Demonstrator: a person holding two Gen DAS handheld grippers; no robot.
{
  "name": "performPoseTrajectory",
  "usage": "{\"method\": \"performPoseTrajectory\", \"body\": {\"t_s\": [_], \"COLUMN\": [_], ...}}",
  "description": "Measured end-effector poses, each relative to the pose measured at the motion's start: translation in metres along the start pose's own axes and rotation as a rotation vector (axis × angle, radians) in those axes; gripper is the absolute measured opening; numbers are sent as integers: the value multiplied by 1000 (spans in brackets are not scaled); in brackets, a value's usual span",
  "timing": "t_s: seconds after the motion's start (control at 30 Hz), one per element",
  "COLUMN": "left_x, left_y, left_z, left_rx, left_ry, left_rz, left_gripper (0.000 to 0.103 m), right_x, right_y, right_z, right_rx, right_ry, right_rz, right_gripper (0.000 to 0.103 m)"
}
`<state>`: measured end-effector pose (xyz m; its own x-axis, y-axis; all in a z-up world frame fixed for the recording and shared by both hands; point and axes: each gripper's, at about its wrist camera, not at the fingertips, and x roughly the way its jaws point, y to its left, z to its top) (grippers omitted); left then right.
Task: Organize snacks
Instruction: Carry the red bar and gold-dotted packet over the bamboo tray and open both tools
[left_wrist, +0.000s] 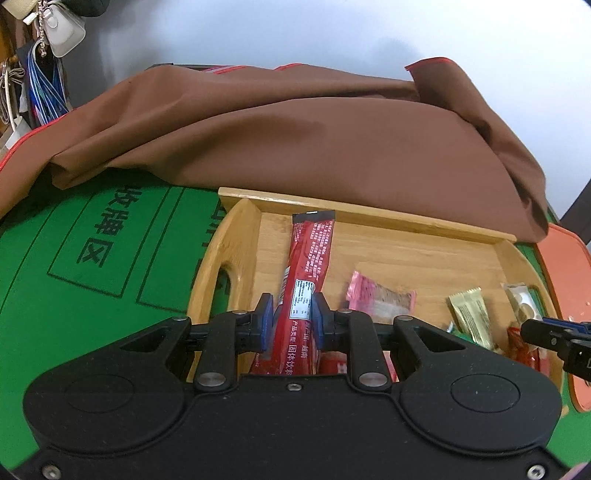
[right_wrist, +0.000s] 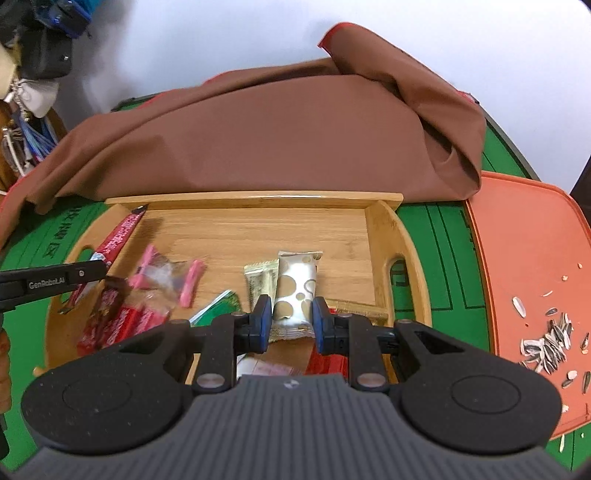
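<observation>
A wooden tray (left_wrist: 236, 243) (right_wrist: 384, 225) sits on the green mat and holds several snack packets. My left gripper (left_wrist: 293, 317) is shut on a long red stick packet (left_wrist: 308, 266), which lies along the tray's left side (right_wrist: 118, 236). My right gripper (right_wrist: 291, 317) is shut on a white packet with gold dots (right_wrist: 297, 288) at the tray's right side (left_wrist: 521, 299). A pink packet (left_wrist: 380, 295) (right_wrist: 166, 277), a gold packet (left_wrist: 471, 314) (right_wrist: 260, 280), a green packet (right_wrist: 218, 308) and red packets (right_wrist: 122, 321) lie between them.
A brown cloth (left_wrist: 295, 129) (right_wrist: 258, 136) is heaped right behind the tray. An orange board (right_wrist: 528, 258) (left_wrist: 569, 277) with sunflower seed shells (right_wrist: 546, 339) lies to the right. Green mat (left_wrist: 74, 277) spreads to the left. Bags hang at far left (left_wrist: 44, 48).
</observation>
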<state>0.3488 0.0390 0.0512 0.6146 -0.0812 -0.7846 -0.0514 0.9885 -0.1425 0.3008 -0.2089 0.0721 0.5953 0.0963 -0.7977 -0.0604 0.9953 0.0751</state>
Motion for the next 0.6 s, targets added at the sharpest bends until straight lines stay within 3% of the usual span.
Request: {"method": "performPoseTrajectory", "body": {"t_s": [0.2, 0.6], "left_x": [16, 25], "left_y": [-3, -11], "left_z": [0, -2], "left_rx": [-2, 43], "left_ry": [24, -2], "left_rz": [7, 35], "left_gripper": [20, 21], "right_x": [23, 50], "right_y": [0, 3], "right_z": [6, 10], "right_rx": [-5, -16], "right_ry": [25, 48], "right_rz": [-14, -29], "right_gripper": [27, 27]}}
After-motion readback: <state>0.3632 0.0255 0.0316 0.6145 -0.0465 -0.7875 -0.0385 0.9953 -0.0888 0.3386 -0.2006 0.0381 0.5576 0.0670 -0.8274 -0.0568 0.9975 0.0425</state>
